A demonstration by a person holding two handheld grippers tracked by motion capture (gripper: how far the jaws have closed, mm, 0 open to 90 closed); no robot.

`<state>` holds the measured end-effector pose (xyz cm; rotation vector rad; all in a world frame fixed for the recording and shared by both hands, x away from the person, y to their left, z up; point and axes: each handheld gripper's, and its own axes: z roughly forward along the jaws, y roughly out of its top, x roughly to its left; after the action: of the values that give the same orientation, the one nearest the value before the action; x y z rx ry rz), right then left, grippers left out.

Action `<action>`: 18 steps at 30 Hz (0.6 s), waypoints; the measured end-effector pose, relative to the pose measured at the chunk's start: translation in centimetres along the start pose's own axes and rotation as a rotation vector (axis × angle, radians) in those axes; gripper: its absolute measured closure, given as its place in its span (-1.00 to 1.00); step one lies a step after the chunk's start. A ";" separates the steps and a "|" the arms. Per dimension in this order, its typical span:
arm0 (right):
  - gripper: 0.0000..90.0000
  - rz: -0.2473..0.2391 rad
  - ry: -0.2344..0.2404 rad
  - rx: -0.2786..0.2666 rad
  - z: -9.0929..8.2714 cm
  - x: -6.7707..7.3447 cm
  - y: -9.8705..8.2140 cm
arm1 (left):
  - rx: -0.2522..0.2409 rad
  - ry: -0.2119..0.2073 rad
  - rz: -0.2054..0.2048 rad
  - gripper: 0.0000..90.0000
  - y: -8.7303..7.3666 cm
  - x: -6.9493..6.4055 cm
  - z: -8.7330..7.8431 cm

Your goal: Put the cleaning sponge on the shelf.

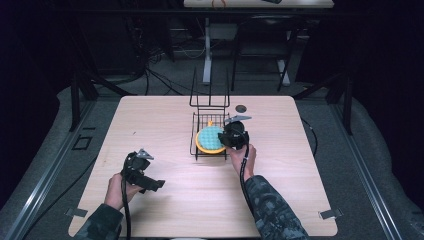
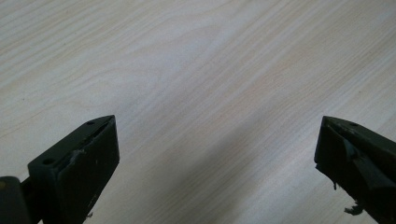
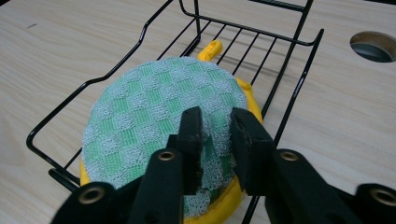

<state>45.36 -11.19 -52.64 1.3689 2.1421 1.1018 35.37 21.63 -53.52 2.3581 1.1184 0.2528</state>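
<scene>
A round green-checked cloth point(image 3: 159, 107) lies over a yellow dish-like thing point(image 3: 213, 47) inside a black wire rack point(image 3: 112, 72). In the high view the cloth point(image 1: 210, 137) and rack point(image 1: 193, 145) sit at the table's middle. My right gripper point(image 3: 217, 126) points down at the cloth's near edge. Its jaws stand a little apart, with a raised fold of cloth between them, and the pads do not visibly press on it. From above, the right gripper point(image 1: 226, 137) is at the rack's right side. My left gripper point(image 2: 217, 149) is wide open over bare wood, at the front left point(image 1: 150, 180).
The light wooden table point(image 1: 280, 170) has a round cable hole point(image 1: 241, 108) just behind the rack, also seen in the right gripper view point(image 3: 376, 46). The rack's tall wire back point(image 1: 210, 97) rises at its far end. Dark floor, cables and table legs lie beyond.
</scene>
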 end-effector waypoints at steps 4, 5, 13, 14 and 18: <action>0.34 0.016 0.023 0.004 -0.3 0.1 0.0 | -0.009 -0.001 -0.007 -1.00 0.1 0.1 -0.1; 0.25 0.011 0.023 0.003 -0.4 0.1 0.0 | -0.008 -0.002 -0.005 -1.00 0.1 0.1 0.0; -0.14 -0.027 0.042 0.016 -1.6 0.5 0.4 | -0.007 -0.007 -0.002 -1.00 0.0 0.1 -0.1; -0.18 -0.022 0.056 0.016 -1.8 0.6 0.4 | -0.009 -0.007 -0.004 -1.00 0.0 0.1 -0.1; -0.38 -0.047 0.080 0.040 -2.7 0.6 0.6 | -0.009 -0.006 -0.005 -1.00 0.0 0.1 -0.1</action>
<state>43.67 -11.60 -50.46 1.3057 2.2525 1.1184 35.39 21.73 -53.48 2.3465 1.1178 0.2482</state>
